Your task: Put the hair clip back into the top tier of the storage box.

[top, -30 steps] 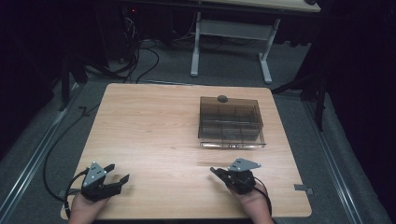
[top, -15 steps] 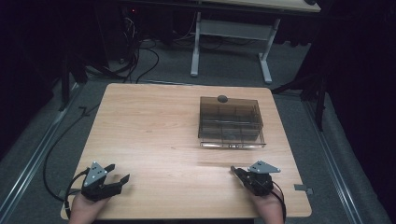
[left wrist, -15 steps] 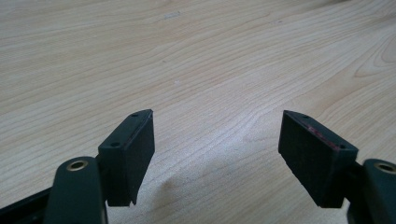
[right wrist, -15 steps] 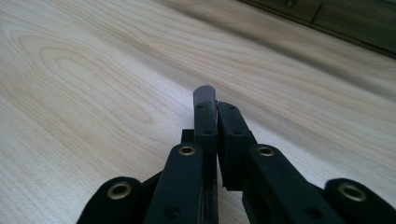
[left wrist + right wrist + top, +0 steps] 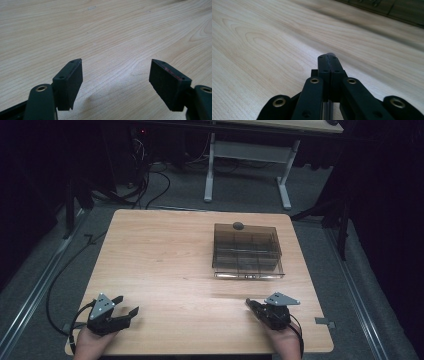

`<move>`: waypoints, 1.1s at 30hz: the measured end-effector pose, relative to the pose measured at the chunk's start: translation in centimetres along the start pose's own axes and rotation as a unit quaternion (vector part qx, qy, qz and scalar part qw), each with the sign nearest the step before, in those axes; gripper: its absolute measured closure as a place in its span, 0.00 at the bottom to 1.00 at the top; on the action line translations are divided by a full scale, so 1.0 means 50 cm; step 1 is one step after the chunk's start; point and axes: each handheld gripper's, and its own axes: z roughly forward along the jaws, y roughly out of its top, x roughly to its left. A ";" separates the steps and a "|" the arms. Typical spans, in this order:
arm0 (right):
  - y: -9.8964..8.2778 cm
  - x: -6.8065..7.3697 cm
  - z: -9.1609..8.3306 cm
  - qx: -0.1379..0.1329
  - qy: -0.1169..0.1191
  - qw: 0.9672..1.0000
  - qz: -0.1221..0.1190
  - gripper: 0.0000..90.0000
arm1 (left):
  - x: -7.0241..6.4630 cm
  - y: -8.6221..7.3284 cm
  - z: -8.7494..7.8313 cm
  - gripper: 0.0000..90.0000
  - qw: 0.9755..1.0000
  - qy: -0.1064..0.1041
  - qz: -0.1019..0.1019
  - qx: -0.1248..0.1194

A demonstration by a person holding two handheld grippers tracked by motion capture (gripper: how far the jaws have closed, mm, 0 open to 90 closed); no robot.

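High view, right gripper (image 5: pixel 251 304): lower right of the frame, on the near table (image 5: pixel 165 255) edge; jaws clenched together, and in the last moment they have just been closing, with nothing to be made out between them from here.
High view, left gripper (image 5: pixel 127 306): lower left of the frame, jaws spread and released, holding nothing.
High view, divided box (image 5: pixel 246 251): smoky clear plastic, right of centre, well apart from both grippers; a small dark knob (image 5: pixel 238 225) sits at its far edge and a clear strip (image 5: pixel 248 276) lies along its near side.
Left gripper view, pads (image 5: pixel 72 80): standing wide, bare wood grain between them, no object near.
Right gripper view, right gripper (image 5: pixel 328 58): jaws pressed flat together; a small greyish nub shows just past the tip, and I cannot tell whether it is a pinched item or part of the jaw.
Step in hand: seemingly a rest or start pose, both hands low at the near edge.
Next move: likely a forward reach to the box; the right jaws must part before they can take anything.
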 end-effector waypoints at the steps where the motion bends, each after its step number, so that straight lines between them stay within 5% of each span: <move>1: 0.000 0.002 0.003 0.004 -0.004 1.000 -0.003 1.00 | 0.000 0.000 0.000 0.31 1.000 0.000 0.000 0.000; 10: 0.002 0.010 0.013 0.009 -0.006 1.000 -0.012 1.00 | 0.001 0.000 0.000 0.31 1.000 -0.001 -0.002 -0.001; 17: -0.002 -0.002 0.011 0.011 -0.012 1.000 0.005 1.00 | 0.001 0.000 0.000 0.31 1.000 -0.001 -0.002 -0.001; 31: -0.003 0.021 0.023 0.025 0.007 0.999 -0.021 1.00 | 0.002 0.000 -0.001 0.31 1.000 -0.002 -0.003 -0.001; 33: 0.001 0.023 0.014 0.011 0.007 1.000 -0.021 1.00 | 0.002 0.000 -0.001 0.31 1.000 -0.003 -0.004 -0.001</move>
